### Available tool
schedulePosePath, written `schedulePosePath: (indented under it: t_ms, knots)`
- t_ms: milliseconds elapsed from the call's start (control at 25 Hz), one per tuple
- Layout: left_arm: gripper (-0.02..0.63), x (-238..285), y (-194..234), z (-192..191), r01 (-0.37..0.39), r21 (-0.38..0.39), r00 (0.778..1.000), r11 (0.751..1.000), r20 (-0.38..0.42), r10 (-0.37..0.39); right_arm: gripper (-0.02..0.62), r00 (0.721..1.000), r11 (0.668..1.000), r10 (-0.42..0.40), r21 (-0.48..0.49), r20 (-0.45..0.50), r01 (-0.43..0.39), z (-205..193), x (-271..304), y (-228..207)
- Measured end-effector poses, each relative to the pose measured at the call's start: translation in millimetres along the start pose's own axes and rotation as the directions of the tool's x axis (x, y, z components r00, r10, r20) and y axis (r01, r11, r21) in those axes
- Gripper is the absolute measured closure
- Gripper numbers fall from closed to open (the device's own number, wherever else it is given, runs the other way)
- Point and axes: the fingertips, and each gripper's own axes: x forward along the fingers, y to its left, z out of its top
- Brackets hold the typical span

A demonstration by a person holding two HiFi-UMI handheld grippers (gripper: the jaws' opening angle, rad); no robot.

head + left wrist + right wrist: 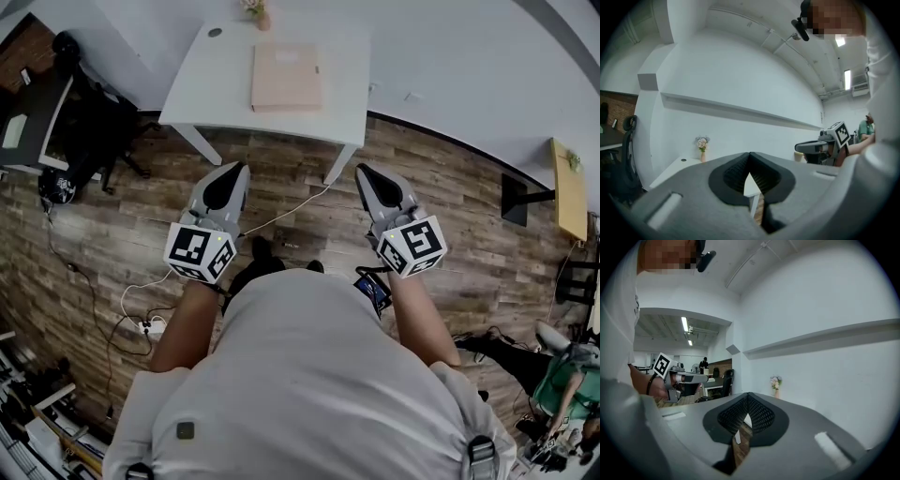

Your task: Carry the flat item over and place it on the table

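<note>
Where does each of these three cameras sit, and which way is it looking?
Head view: on the person's head, looking down at the table, flat item, left gripper and right gripper; shoulders and arms show.
Left gripper view: rides that gripper, looking along its shut fingers to the wall; shirt at right.
Right gripper view: likewise; shirt at left.
Both gripper views share the vase.

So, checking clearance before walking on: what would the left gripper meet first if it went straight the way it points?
Likely the white table, near its front edge; only bare wooden floor lies before the left gripper. Depth is hard to judge.
</note>
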Motion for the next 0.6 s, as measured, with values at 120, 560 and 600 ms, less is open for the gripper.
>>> schedulePosePath:
  t_ms: [120, 560, 600]
  knots:
    - [0.606, -5.6, -22.8, -8.8, -0.026, -0.005, 1.0, 1.0, -0.003, 0.026, 0.586, 1.0, 1.0, 0.017, 0.005, -0.008, -0.017, -12.5, -24.0, -3.3]
    - [0.606, -29.8, -68.4, -20.3, -0.073, -0.009, 0.997, 0.997, 0.017, 0.073, 0.586, 0.997, 0.997, 0.071, 0.004, -0.012, -0.071, -27.8, -64.2, 3.8]
    - [0.606, -31.1, -70.2, -19.5, -0.075, -0.009, 0.997, 0.997, 0.02, 0.075, 0.586, 0.997, 0.997, 0.072, 0.001, -0.014, -0.072, -29.2, -65.6, 3.7]
